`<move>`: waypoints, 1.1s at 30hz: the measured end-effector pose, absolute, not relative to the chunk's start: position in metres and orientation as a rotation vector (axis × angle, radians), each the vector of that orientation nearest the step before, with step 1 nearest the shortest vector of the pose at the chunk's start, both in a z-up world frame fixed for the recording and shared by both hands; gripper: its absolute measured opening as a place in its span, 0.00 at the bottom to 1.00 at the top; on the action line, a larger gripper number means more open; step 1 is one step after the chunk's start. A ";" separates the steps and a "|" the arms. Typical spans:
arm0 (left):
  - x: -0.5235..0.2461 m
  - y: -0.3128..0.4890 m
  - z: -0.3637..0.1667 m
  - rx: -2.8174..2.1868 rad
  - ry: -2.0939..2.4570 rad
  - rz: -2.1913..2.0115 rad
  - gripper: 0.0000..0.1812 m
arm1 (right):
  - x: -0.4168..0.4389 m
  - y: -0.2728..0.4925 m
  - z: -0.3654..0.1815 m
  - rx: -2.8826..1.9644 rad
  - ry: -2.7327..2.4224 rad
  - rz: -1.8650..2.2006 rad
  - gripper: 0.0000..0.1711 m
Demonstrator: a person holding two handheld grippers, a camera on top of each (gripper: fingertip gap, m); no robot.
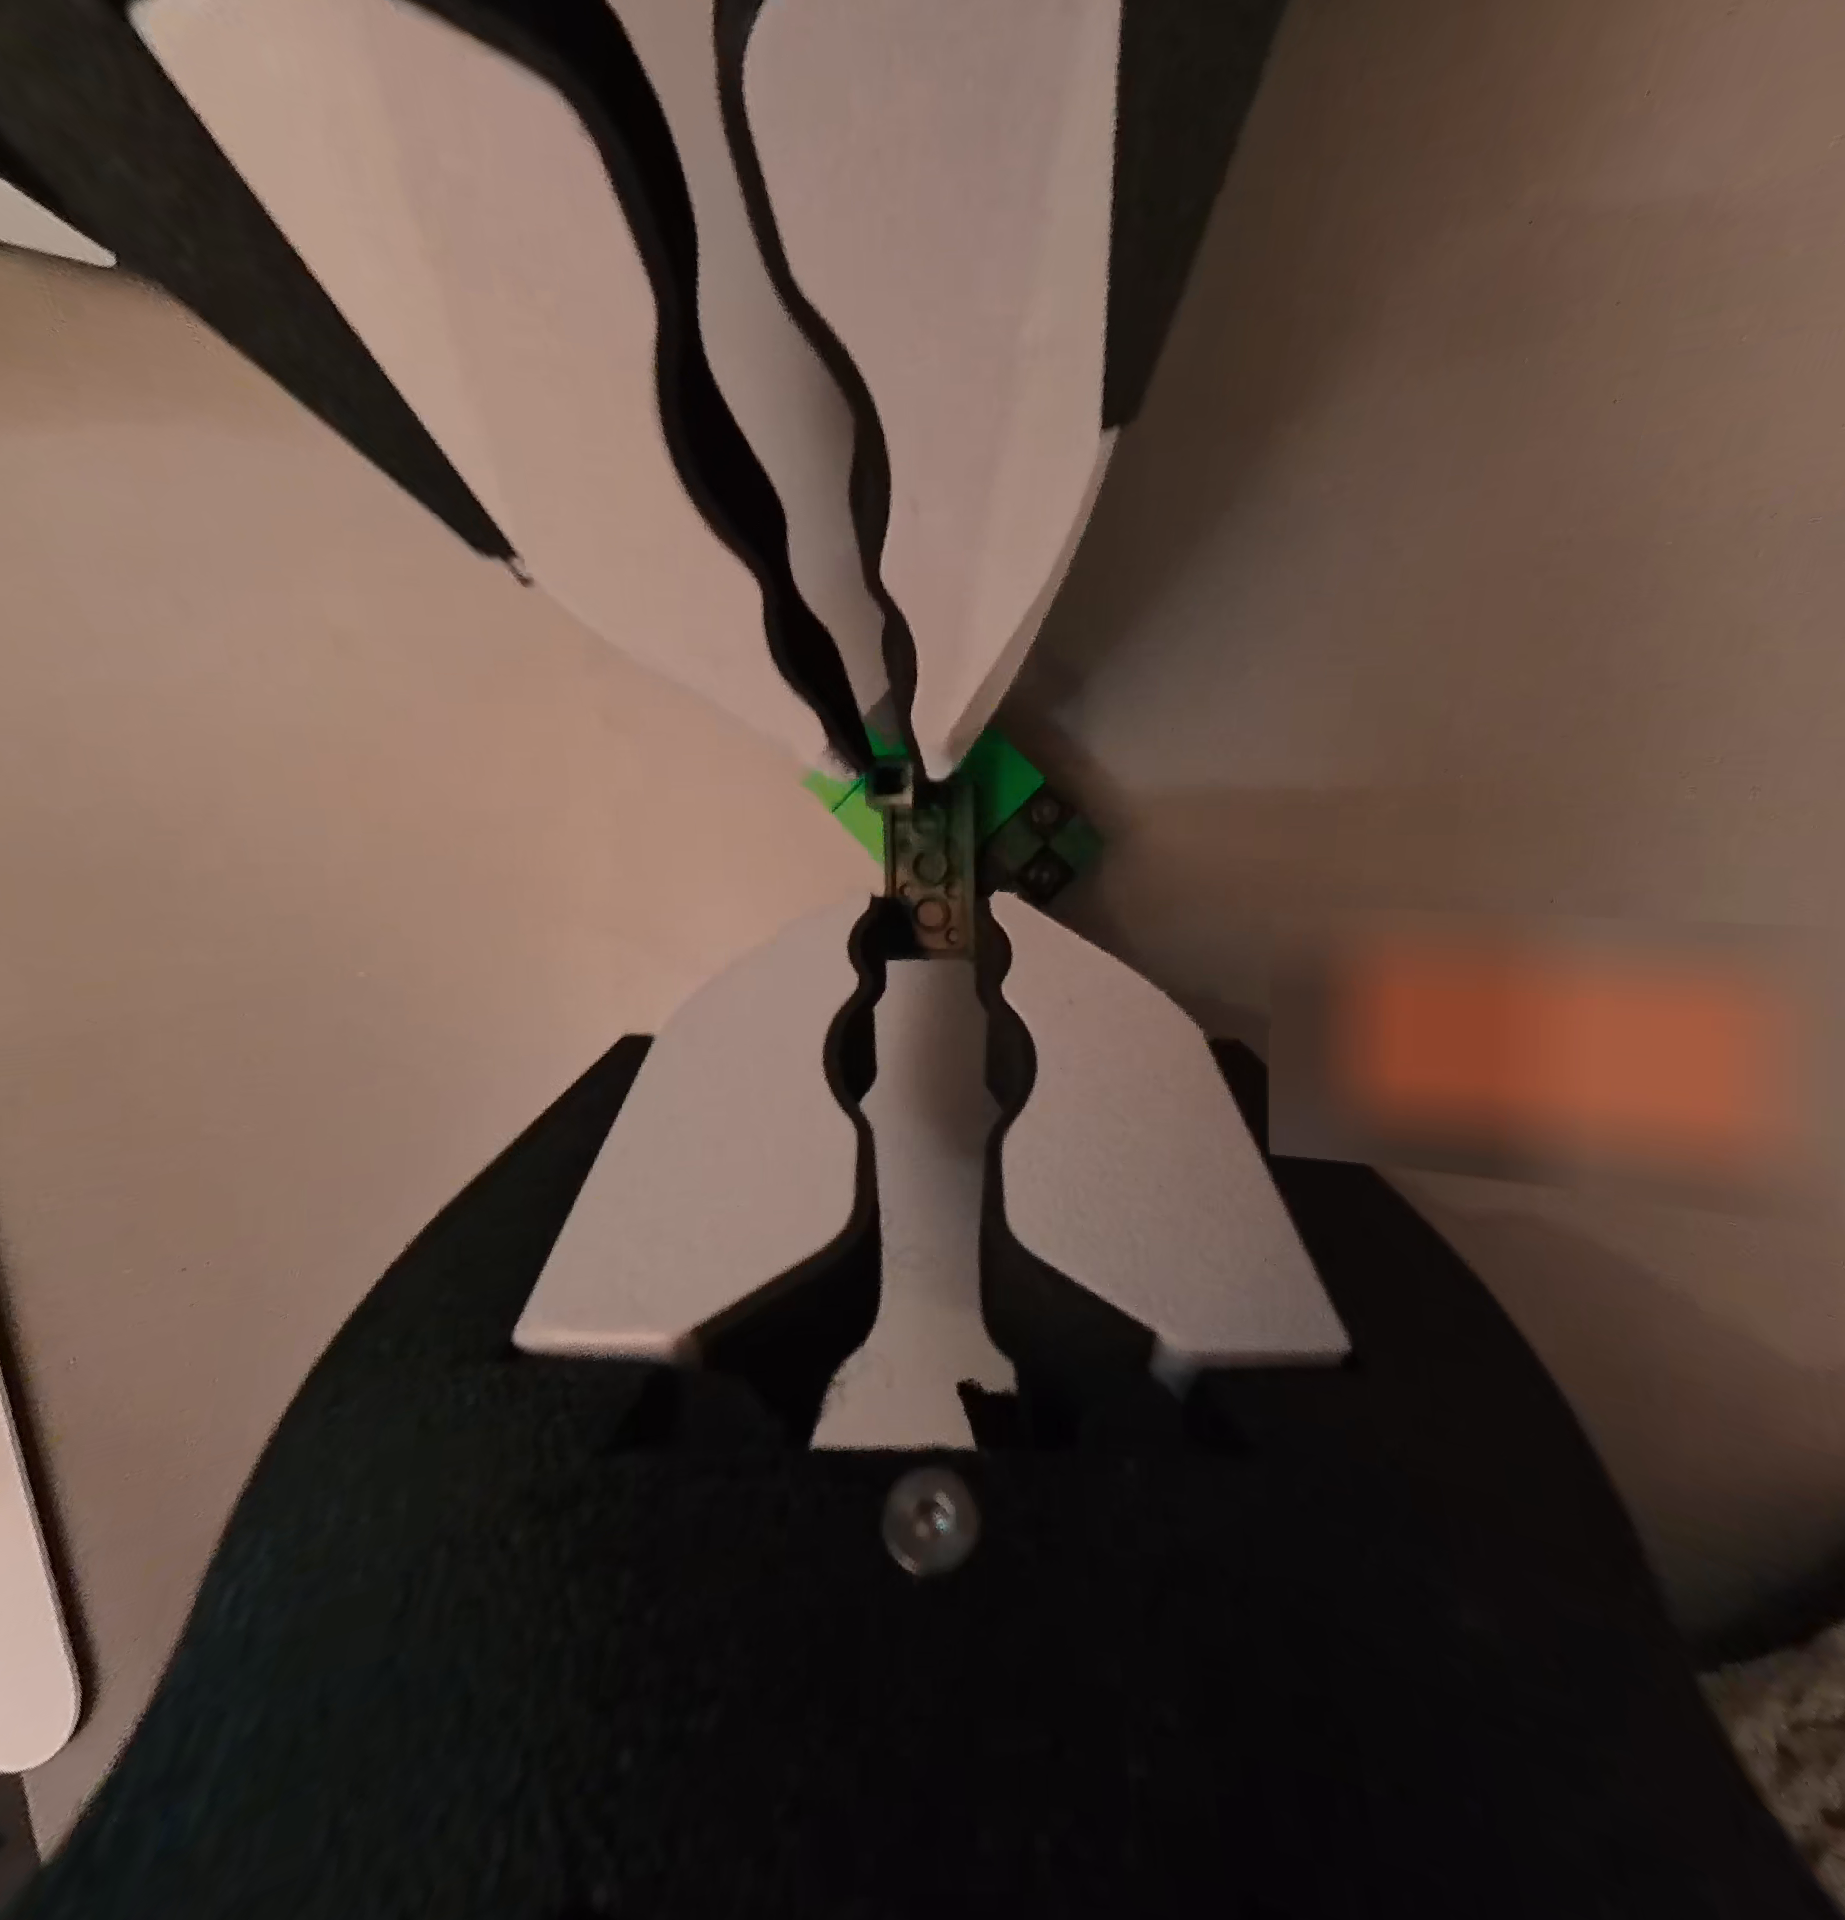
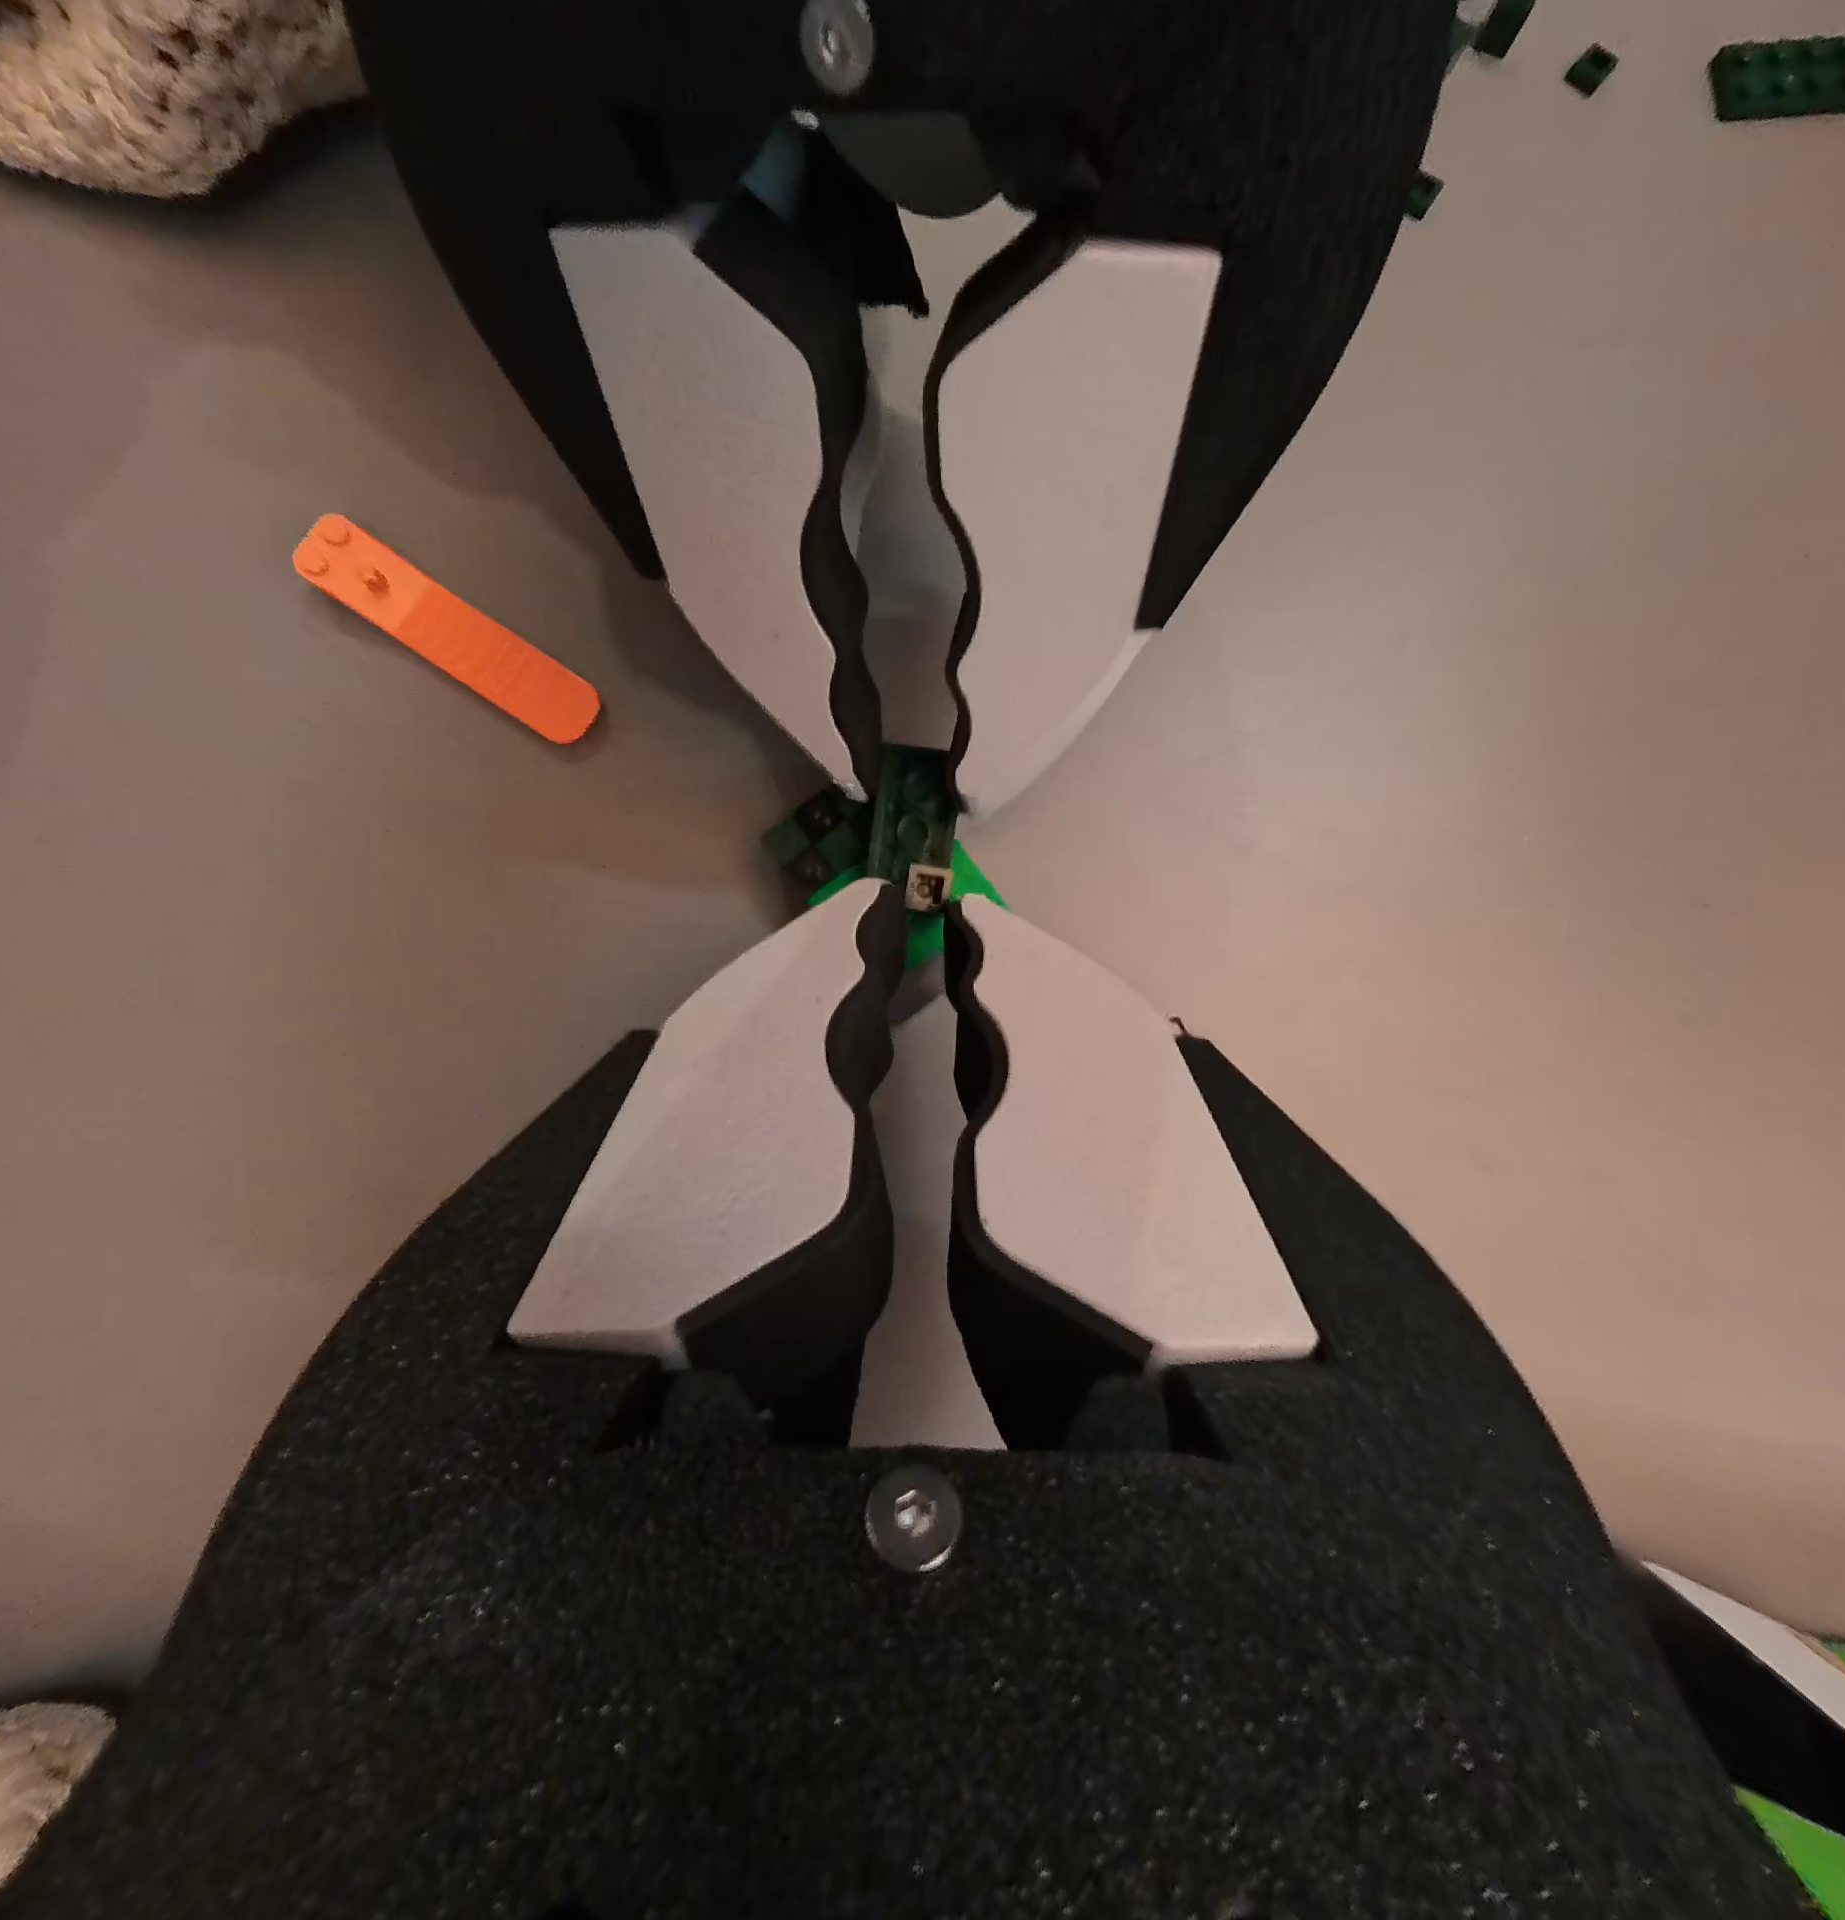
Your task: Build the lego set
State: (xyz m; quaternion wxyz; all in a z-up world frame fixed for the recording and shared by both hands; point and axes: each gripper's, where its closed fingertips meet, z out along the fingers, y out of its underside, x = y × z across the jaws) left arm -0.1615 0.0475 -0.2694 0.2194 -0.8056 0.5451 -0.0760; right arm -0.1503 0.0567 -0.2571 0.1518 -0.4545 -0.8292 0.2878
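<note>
dark green is the colour at the centre of both wrist views: a narrow studded plate point(image 1: 933, 873) bridges the two grippers, which meet nose to nose above the grey worktop point(image 1: 274, 831). the left gripper point(image 1: 933, 930) is clamped on the near end of that plate, its fingers drawn in against the plate's sides, likely to keep it from turning while the other end is worked. the right gripper point(image 2: 913, 904) has its tips pinched close around a tiny pale square piece point(image 2: 926, 886) that sits at the plate's far end; whether it presses the piece down or only steadies it i cannot tell. bright green slopes point(image 1: 1001, 779) and a few dark bricks point(image 1: 1043, 852) cluster just beside and under the plate, seemingly part of the same small build. an orange brick separator point(image 2: 445, 629) lies well apart on the worktop, and loose dark green bricks point(image 2: 1791, 78) wait at the far edge, presumably the remaining stock.
</note>
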 end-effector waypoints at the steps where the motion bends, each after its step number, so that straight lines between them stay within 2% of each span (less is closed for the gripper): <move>1: -0.163 0.048 -0.269 -2.233 1.505 -0.200 0.09 | -0.150 0.058 -0.257 -1.301 -2.381 0.809 0.04; 7: -0.173 0.052 -0.253 -2.199 1.424 -0.135 0.09 | -0.150 0.060 -0.246 -1.277 -2.335 0.868 0.04; 12: -0.163 0.019 -0.225 -2.025 1.338 -0.133 0.09 | -0.157 0.042 -0.226 -1.116 -2.259 1.015 0.04; 16: -0.161 -0.020 -0.239 -1.910 1.420 -0.028 0.09 | -0.162 0.000 -0.218 -0.914 -2.211 1.131 0.04; 21: -0.167 -0.049 -0.260 -1.957 1.412 -0.065 0.09 | -0.150 -0.040 -0.236 -0.796 -2.273 1.101 0.04; 33: -0.160 -0.062 -0.268 -2.028 1.398 -0.045 0.09 | -0.147 -0.052 -0.251 -0.914 -2.225 0.936 0.04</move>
